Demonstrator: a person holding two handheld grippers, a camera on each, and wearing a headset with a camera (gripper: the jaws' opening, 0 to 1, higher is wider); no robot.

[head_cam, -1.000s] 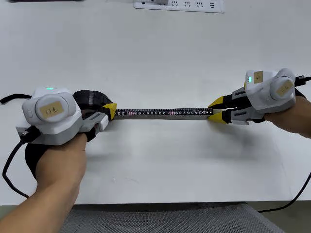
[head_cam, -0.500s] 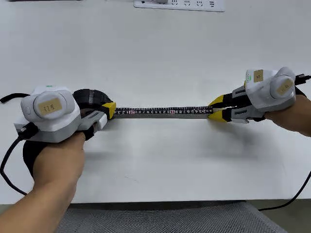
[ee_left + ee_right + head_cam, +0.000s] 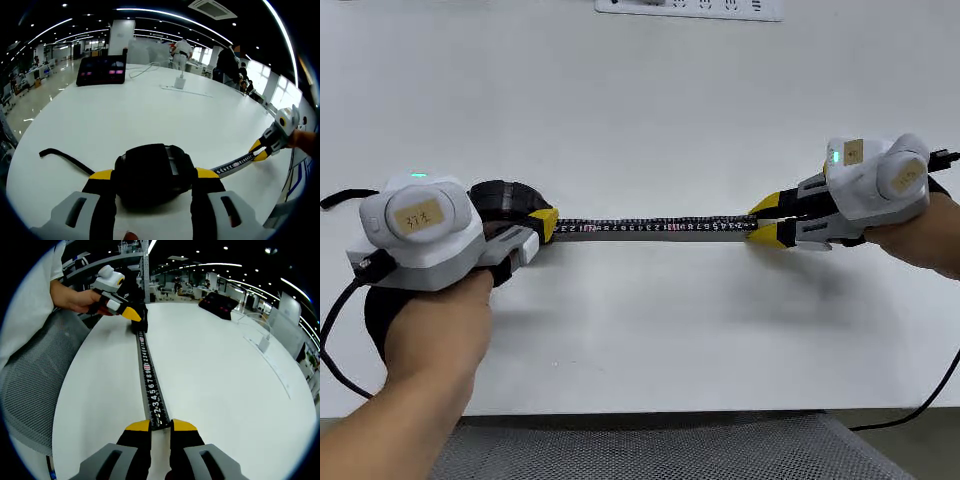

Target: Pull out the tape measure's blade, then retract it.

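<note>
Head view takes in the broad white surface [image 3: 650, 120] with a grey mesh chair [image 3: 650, 450] at its near edge, and the blade [image 3: 655, 226] drawn out straight between the 2 tools. The left tool [image 3: 535, 235] is clamped on the black case [image 3: 505, 205]. The right tool [image 3: 765, 222] pinches the blade's free end, well apart from the case. Right gripper view brings the blade's printed numbers close enough to read, which the head view leaves tiny. Left gripper view adds a dark screen [image 3: 100, 70] far across the surface and a thin black strap [image 3: 62, 157] lying on the surface beside the case.
</note>
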